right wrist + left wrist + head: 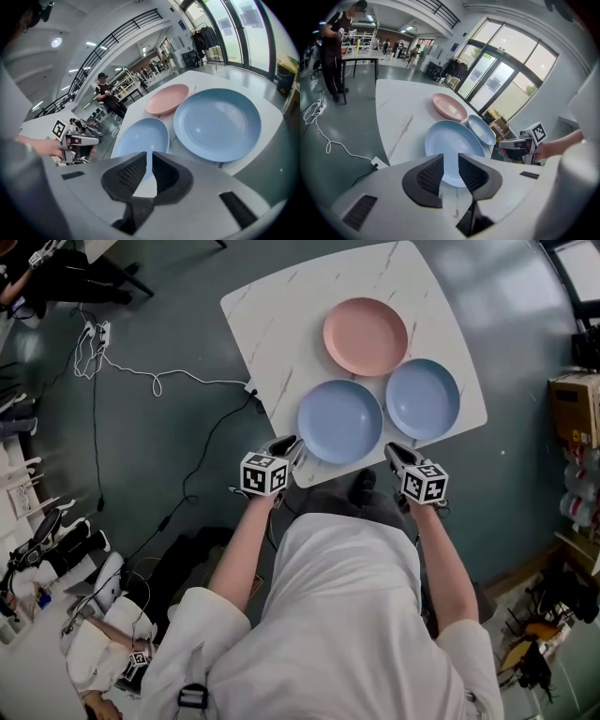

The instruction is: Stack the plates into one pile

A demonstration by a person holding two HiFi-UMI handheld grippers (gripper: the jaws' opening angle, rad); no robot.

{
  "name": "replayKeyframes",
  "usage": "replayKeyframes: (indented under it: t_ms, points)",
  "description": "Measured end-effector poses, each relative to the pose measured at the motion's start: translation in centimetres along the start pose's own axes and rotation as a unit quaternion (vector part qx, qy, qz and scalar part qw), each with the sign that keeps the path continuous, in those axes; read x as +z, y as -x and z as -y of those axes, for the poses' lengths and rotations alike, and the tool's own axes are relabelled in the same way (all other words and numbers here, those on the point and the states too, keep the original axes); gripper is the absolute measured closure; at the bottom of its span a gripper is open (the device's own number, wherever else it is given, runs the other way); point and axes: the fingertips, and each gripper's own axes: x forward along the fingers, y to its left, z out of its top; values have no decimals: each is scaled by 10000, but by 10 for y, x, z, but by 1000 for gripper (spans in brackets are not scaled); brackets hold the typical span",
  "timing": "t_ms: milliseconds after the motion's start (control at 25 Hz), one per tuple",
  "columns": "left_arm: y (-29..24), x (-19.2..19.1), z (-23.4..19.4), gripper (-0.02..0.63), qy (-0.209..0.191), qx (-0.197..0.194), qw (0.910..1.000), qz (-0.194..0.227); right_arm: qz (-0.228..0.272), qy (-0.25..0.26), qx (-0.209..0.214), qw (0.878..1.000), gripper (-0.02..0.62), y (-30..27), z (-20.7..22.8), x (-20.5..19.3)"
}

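Nearest to us, the left gripper (451,157) holds its jaws a moderate way apart with nothing between them. Through the gap we see only the near blue plate (339,421) and bare tabletop. The right gripper (149,154) shows a narrower slit between its pads, and it too is empty. In the head view both grippers hang at the near edge of the white marbled table (281,324), one to each side of that plate and clear of it. Beyond it to the right lies the second blue plate (423,398), and farthest away the pink plate (365,336). All three lie flat with rims just beside one another, none stacked. Only the head view gives us the cable (141,376) trailing over the grey floor. Only the gripper views show us the tall windows (506,79) and a person (105,91) standing by distant benches.
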Motion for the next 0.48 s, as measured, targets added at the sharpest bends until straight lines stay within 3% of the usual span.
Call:
replayKeyframes:
  t_ms: [280,480]
  points:
    - [-30,-11,-41,478,545,252,9975,-370,-77,-579,-328,9978,561,-24,26,-6]
    - [-51,-21,-51,457,603,268,9956,-668,-134,-792,-317,9963,497,-37,27,-14]
